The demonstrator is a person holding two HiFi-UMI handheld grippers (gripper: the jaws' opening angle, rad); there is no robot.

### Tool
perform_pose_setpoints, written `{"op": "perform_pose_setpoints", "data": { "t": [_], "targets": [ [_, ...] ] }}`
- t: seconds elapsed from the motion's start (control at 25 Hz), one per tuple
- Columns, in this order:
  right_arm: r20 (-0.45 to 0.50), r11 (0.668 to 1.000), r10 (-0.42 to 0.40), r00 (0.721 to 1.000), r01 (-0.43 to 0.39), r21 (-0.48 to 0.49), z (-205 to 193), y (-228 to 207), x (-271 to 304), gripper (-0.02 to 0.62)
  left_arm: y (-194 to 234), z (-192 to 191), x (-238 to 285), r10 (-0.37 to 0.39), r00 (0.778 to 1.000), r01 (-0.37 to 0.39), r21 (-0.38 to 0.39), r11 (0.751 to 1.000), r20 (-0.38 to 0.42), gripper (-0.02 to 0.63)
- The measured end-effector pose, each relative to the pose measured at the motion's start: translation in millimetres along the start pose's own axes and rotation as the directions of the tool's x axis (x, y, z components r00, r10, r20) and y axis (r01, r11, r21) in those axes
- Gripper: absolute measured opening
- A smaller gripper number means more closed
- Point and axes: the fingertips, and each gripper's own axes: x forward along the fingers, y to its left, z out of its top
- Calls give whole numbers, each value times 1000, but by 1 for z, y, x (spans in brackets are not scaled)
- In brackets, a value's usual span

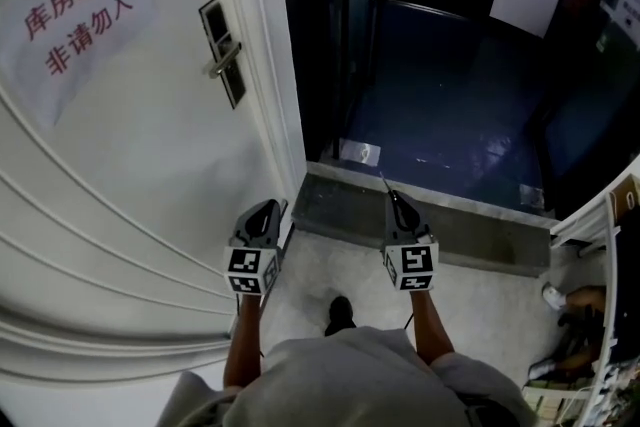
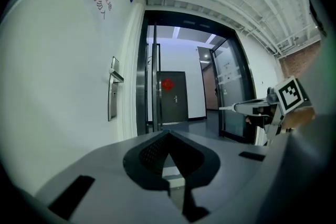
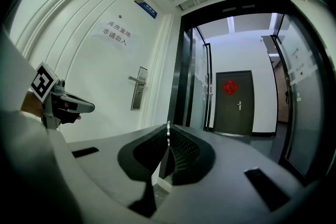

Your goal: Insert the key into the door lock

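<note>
Key (image 3: pixel 168 125): small, light, stiff metal, likely slippery; head pinched in right claw (image 3: pixel 167 134), blade protruding. Left claw (image 2: pixel 168 135): closed, empty. Lock (image 1: pixel 222 52): well apart.

Dark blue hallway floor (image 1: pixel 440 105), grey threshold (image 1: pixel 430 215), dark far door (image 3: pixel 233 105)

The left gripper (image 2: pixel 168 135) before an open doorway (image 2: pixel 140 76)
Its jaws are closed together, nothing between them; left of them, a white door (image 2: pixel 63 86) with a metal handle (image 2: pixel 113 93); straight beyond, a dark door (image 2: pixel 172 96); to their right, the right gripper (image 2: pixel 237 107) with a thin key (image 2: pixel 227 108) at its tip
</note>
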Motion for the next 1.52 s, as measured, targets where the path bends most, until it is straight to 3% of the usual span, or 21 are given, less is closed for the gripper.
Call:
{"op": "perform_pose_setpoints", "data": {
  "t": [0.32,0.68,1.0,1.36,1.52],
  "targets": [
    [-7,1000,28,1000,-28,14,-9,-44,72,29,12,8,79,27,1000,-27,4,1000,-13,17],
    [-48,998,65,997,-64,21,-29,-46,131,29,39,-12,125,47,998,-49,-26,998,-50,17],
    [-71,999,39,997,-39,11,-37,-56,200,29,75,-12,201,-5,999,3,-33,999,-44,17],
    [-62,1000,-21,998,21,-8,-18,-80,293,29,111,14,296,-96,995,96,-9,995,-16,17],
    [-48,999,-26,999,25,-21,-8,-78,331,29,136,9,319,-108,994,107,-23,994,-35,17]
  ]
}}
